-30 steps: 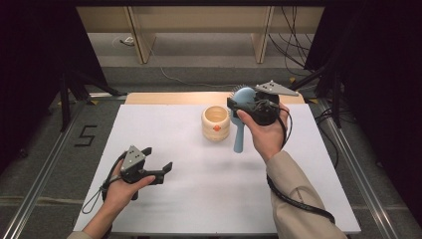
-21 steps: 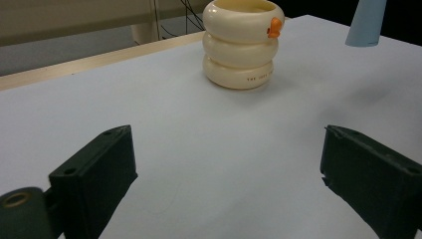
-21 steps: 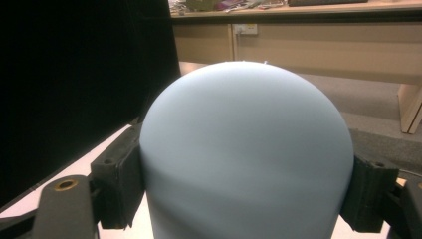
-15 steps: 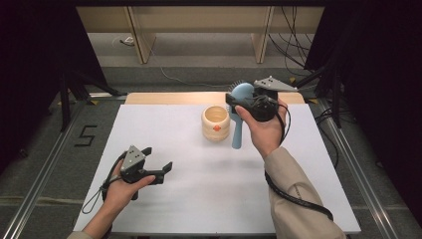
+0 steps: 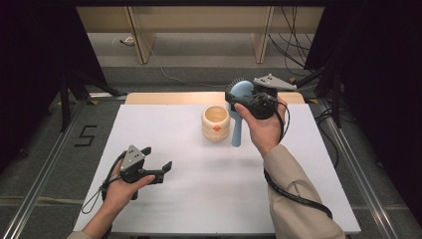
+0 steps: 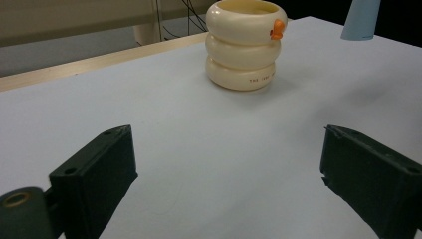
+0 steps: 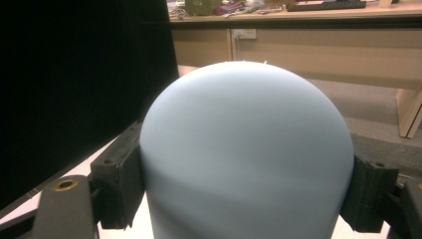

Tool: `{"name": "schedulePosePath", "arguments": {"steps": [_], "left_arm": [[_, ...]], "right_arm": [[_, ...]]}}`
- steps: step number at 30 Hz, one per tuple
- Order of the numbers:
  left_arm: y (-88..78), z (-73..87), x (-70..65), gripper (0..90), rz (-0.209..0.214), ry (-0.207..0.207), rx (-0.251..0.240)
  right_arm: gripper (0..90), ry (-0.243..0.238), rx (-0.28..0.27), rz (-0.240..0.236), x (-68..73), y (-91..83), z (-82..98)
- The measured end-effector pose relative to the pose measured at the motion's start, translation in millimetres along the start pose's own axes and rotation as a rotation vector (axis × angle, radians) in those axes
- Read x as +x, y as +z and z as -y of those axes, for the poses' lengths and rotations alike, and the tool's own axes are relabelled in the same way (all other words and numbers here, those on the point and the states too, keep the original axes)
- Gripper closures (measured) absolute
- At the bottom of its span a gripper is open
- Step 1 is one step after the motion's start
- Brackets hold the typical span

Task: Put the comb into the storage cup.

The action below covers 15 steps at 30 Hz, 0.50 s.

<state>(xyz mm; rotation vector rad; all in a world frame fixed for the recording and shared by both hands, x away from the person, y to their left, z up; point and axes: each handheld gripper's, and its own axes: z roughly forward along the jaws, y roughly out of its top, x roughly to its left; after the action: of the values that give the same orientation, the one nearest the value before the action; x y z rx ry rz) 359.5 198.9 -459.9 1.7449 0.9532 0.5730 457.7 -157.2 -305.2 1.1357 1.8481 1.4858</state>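
Hairbrush (image 5: 240, 102) clamped by right gripper (image 5: 249, 99) jaws, seemingly above cup (image 5: 216, 123); left gripper (image 5: 161, 169) jaws open.

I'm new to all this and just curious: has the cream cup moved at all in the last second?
No. The cream cup sits at the same spot on the white table, just as near its wooden far edge.
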Motion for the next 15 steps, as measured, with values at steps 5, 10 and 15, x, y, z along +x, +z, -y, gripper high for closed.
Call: {"name": "schedulePosePath", "arguments": {"steps": [5,10,15], "left_arm": [[-0.1,0.0,0.4,7.1,-0.001,0.003,0.002],[-0.4,0.0,0.8,7.9,-0.005,0.004,0.01],[-0.4,-0.1,0.9,7.6,-0.01,0.003,0.01]], "right_arm": [[21.4,0.0,0.001,0.0,0.2,1.4,0.0],[21.4,-0.003,-0.005,0.0,1.1,2.2,-3.0],[21.4,-0.005,-0.01,0.001,1.6,2.3,-5.1]]}}
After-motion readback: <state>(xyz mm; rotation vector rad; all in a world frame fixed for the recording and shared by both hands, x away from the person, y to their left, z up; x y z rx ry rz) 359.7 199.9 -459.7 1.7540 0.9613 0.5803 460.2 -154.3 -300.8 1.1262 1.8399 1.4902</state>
